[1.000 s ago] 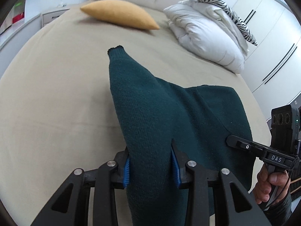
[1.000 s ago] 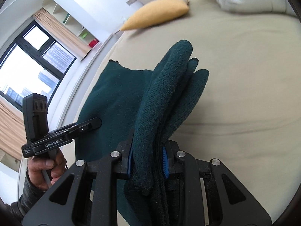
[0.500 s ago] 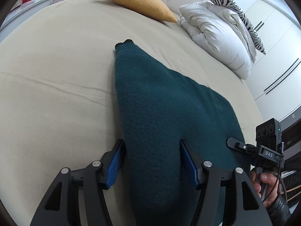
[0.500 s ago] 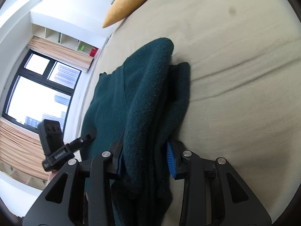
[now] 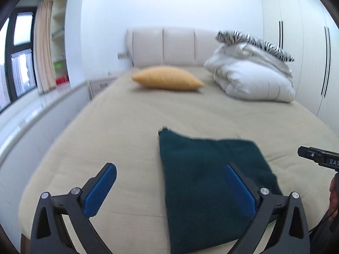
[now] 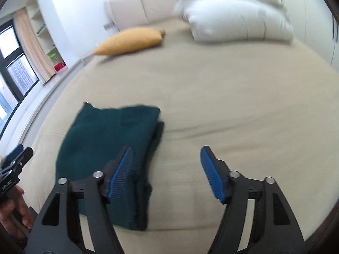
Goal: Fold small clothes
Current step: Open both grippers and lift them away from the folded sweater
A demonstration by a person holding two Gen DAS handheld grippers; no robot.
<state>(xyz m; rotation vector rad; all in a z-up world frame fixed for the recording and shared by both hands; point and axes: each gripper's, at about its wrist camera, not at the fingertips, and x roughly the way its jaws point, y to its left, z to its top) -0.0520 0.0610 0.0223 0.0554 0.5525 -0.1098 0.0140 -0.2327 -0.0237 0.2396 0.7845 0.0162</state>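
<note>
A dark green knit sweater [image 5: 207, 182] lies folded in a flat rectangle on the beige bed [image 5: 127, 127], near its front edge. It also shows in the right wrist view [image 6: 106, 139], with stacked layers along its right side. My left gripper [image 5: 169, 188] is open and empty, raised over the sweater's left edge. My right gripper [image 6: 166, 169] is open and empty, above the sweater's right edge. The tip of the right gripper shows at the right of the left wrist view [image 5: 317, 157].
A yellow pillow [image 5: 167, 80] and a white duvet [image 5: 254, 78] with a zebra-print pillow [image 5: 252, 40] lie at the head of the bed. A window ledge [image 5: 31, 114] runs along the left. White wardrobes [image 5: 307, 42] stand on the right.
Both grippers opened and let go of the sweater, then pulled back and up. The sweater now lies flat and folded on the bed.
</note>
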